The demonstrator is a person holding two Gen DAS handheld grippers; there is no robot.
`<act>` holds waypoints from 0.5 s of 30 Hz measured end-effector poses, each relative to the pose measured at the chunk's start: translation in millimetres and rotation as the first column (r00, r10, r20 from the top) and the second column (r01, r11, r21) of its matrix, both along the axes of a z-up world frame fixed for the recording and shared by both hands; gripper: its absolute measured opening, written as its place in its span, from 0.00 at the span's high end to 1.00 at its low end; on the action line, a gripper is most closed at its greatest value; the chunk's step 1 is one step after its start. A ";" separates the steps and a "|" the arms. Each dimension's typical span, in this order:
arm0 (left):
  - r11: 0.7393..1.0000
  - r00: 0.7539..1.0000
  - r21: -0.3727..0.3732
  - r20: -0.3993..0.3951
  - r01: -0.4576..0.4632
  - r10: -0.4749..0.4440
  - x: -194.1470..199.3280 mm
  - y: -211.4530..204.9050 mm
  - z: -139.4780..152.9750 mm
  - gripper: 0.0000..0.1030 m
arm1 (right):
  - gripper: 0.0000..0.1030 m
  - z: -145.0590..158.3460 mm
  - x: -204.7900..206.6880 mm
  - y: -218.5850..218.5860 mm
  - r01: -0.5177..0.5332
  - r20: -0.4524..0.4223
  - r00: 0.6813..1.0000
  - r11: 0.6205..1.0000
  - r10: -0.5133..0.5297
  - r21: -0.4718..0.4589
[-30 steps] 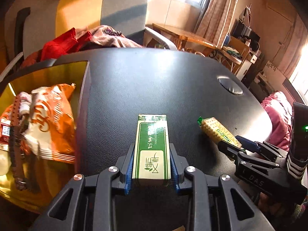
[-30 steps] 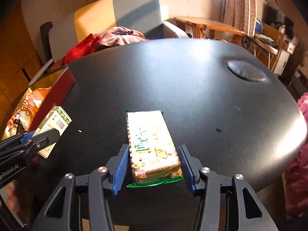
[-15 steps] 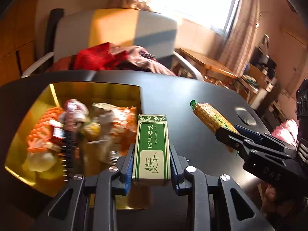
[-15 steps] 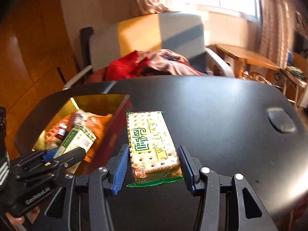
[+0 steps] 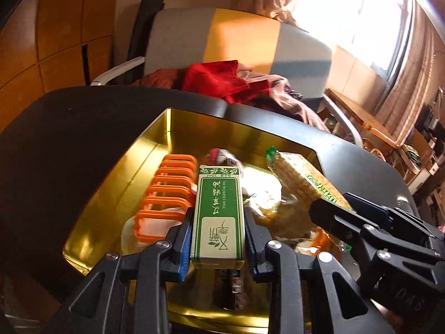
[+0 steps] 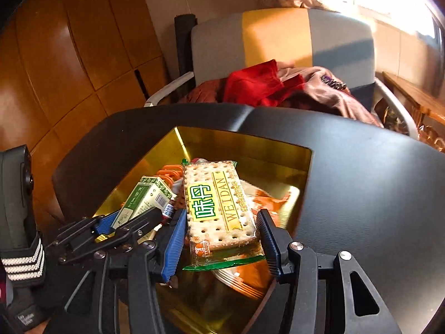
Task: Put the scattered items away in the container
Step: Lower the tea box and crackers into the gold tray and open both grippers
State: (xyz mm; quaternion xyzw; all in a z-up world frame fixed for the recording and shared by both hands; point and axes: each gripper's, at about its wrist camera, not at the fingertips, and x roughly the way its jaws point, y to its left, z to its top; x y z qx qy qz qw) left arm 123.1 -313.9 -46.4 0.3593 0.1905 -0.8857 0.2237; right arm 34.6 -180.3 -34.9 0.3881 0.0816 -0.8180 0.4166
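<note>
Black table (image 5: 69, 139) fills the mid frame in both views, w/ a grey and yellow chair (image 5: 222, 44) behind it at top center, red and brown clothes (image 5: 222, 80) heaped on the seat, wood panels (image 6: 69, 55) upper left, bright window (image 5: 361, 14) upper right.

We see the gold container (image 5: 116, 194) at frame center of the left wrist view, already holding orange clips (image 5: 169, 192) on its left side plus snack bags (image 5: 264, 194), partly blurred.

Our left gripper (image 5: 218, 239) has its 2 blue-padded fingers closed tight on the green and white box (image 5: 218, 214), held lengthwise above the container's near part; same box shows lower left in the right wrist view (image 6: 144, 200).

Our right gripper (image 6: 222, 239) has the cracker pack (image 6: 219, 203) between its fingers, pack held flat over the container's middle; whether both pads press it we can't tell for sure, tho it sits off the contents. In the left wrist view the pack (image 5: 303, 181) sits right of center, over the container's right side.
</note>
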 end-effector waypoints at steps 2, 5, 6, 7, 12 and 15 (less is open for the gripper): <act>1.000 1.000 0.004 -0.001 -0.013 0.013 -0.1 -7.6 -2.1 0.70 | 0.50 -5.6 -2.6 -8.9 -0.009 0.012 1.000 1.000 0.009 0.010; 1.000 1.000 0.006 -0.005 -0.018 0.018 -0.7 -15.8 -3.2 0.69 | 0.49 -9.0 -3.9 -14.5 -0.016 0.017 1.000 1.000 0.015 0.012; 1.000 1.000 0.012 -0.009 -0.022 0.022 -0.1 -16.9 -3.2 0.69 | 0.50 -9.7 -4.7 -15.2 -0.017 0.027 0.999 1.000 0.017 0.010; 1.000 1.000 0.013 -0.010 -0.024 0.025 0.4 -17.2 -3.0 0.68 | 0.49 -10.1 -5.2 -15.6 -0.018 0.036 0.999 1.000 0.018 0.007; 0.999 0.999 0.028 -0.033 -0.037 0.038 10.7 -17.4 -1.9 0.65 | 0.49 -11.1 -3.8 -14.4 -0.021 0.056 0.998 1.000 0.022 -0.006; 0.998 0.998 0.032 -0.034 -0.046 0.047 15.9 -17.3 -2.3 0.65 | 0.49 -10.3 -0.5 -11.9 -0.021 0.061 0.998 1.000 0.022 -0.013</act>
